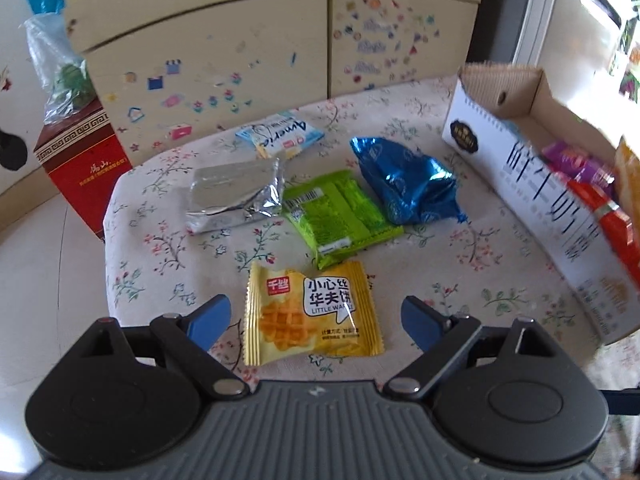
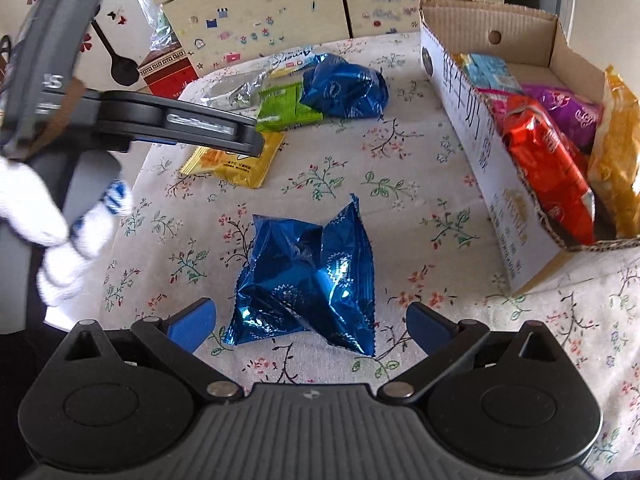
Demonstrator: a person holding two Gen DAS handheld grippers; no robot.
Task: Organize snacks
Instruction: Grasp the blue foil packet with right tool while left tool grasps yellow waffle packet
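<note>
Left gripper [image 1: 316,322] jaws spread wide, nothing clamped; yellow waffle packet [image 1: 310,314] lies flat on the floral tablecloth [image 1: 460,248] between the blue pads, neither pad touching it; packet's near edge sits just above the gripper body. Beyond it: green packet [image 1: 340,216] face down with barcode up, its far left corner tucked under a silver foil pack [image 1: 236,198]; crumpled blue foil bag [image 1: 404,184] touching the green one's right side; light blue-white packet [image 1: 280,136] furthest back, print only partly readable. Cardboard box [image 1: 516,168] at right, open top, cut off by the frame edge; contents blurred there, red and purple wrappers only.

Right gripper [image 2: 310,326] also wide open, empty; second blue foil bag [image 2: 308,276] on the cloth between its pads, apart from both. Right view shows the box interior better: red bag [image 2: 548,168], purple bag [image 2: 572,110], orange-yellow bag [image 2: 616,148] against the right wall, small light blue packet [image 2: 490,70] further back; lower layers hidden. White-gloved hand [image 2: 60,236] grips the left tool's handle, cut off at the left edge; that tool's arm covers part of the waffle packet. Red carton [image 1: 80,160] off the table's left edge, clear plastic bag on top, contents unclear.
</note>
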